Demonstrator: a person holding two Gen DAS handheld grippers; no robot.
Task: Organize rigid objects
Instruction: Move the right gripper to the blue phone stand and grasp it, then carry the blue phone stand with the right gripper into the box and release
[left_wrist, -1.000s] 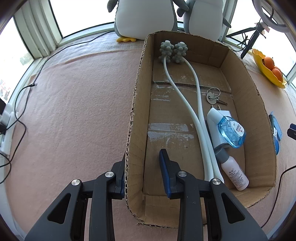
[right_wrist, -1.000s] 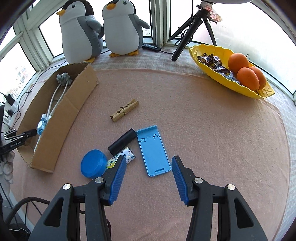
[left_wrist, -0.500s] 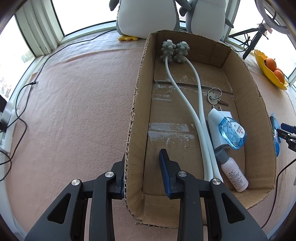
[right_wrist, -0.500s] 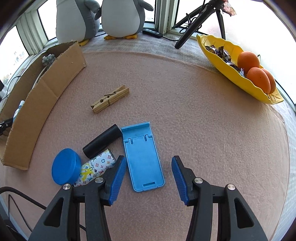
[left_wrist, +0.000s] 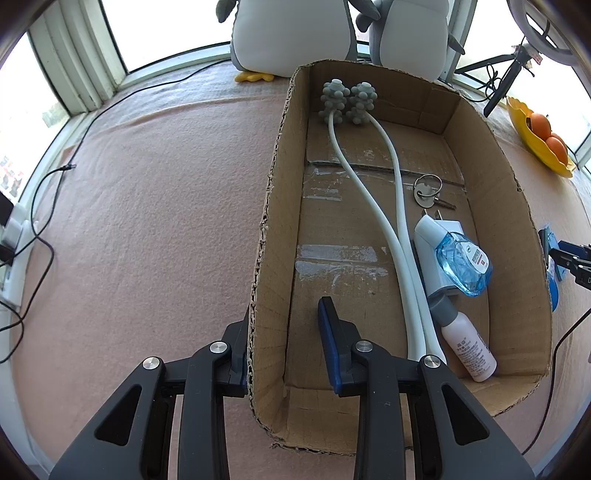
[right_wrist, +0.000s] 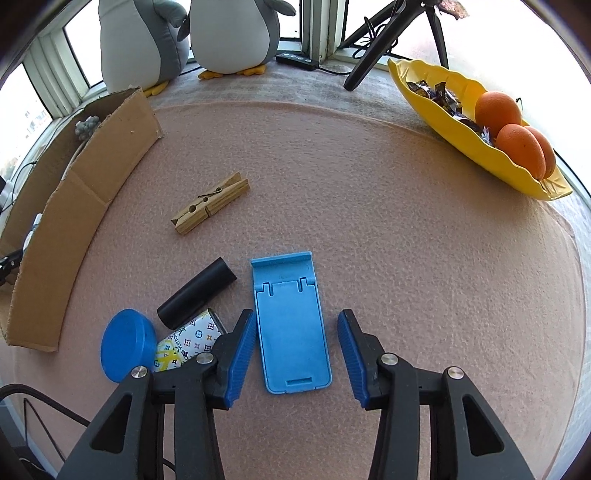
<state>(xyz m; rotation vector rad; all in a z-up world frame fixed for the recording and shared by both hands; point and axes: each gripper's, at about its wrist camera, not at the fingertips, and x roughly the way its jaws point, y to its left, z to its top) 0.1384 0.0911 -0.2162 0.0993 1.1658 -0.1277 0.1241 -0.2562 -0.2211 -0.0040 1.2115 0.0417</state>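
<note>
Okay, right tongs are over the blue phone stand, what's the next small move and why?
Probably finish closing on the blue phone stand. It lies flat between the pads of the right tongs, which are closing but not yet pressing on its long edges. The left tongs already clamp the cardboard box wall, steadying it.

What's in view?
brown cardboard box: 1, brown, on mat
white massager with grey knobbly balls: 1, white/grey, in box
silver key ring: 1, silver, in box
white plug adapter: 1, white, in box
clear blue bottle: 1, blue, on adapter
white bottle, grey cap: 1, white, in box
blue plastic phone stand: 1, blue, between right tongs
wooden clothespin: 1, tan, mat
black cylinder: 1, black, beside stand
blue round lid: 1, blue, mat
patterned white tin: 1, white, beside lid
yellow tray: 1, yellow, right
oranges: 3, orange, in tray
plush penguins: 2, grey/white, by window
left tongs: 1, black/blue, shut on box
right tongs: 1, black/blue, closing, not touching stand
</note>
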